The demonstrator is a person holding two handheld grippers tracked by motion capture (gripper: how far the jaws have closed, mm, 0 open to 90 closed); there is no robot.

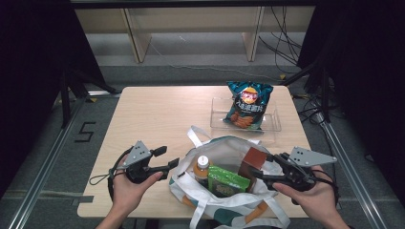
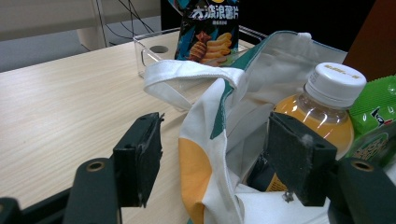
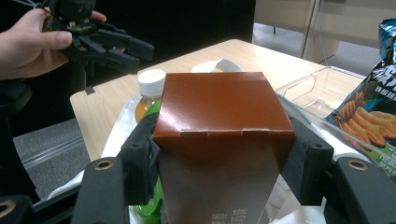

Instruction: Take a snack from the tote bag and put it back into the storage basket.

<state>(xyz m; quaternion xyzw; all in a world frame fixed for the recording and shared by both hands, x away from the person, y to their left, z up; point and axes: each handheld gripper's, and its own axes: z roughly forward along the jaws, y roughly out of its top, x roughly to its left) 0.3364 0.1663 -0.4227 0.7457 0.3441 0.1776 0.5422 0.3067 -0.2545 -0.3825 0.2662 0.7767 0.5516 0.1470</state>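
Right gripper view: right gripper point(image 3: 219, 158) fingers clamped on brown box point(image 3: 219, 121).

The brown carton point(image 3: 219, 135) stands upright in the open tote bag point(image 1: 224, 148). It sits beside a green packet point(image 1: 228, 180) and an orange-drink bottle point(image 1: 202, 168).

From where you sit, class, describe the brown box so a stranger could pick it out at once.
Start at the wooden table and find the white tote bag at its near edge. The brown box stands upright at the bag's right side, clamped between the jaws of the right gripper. It is the one plain, glossy brown carton, beside an orange bottle and a green packet.
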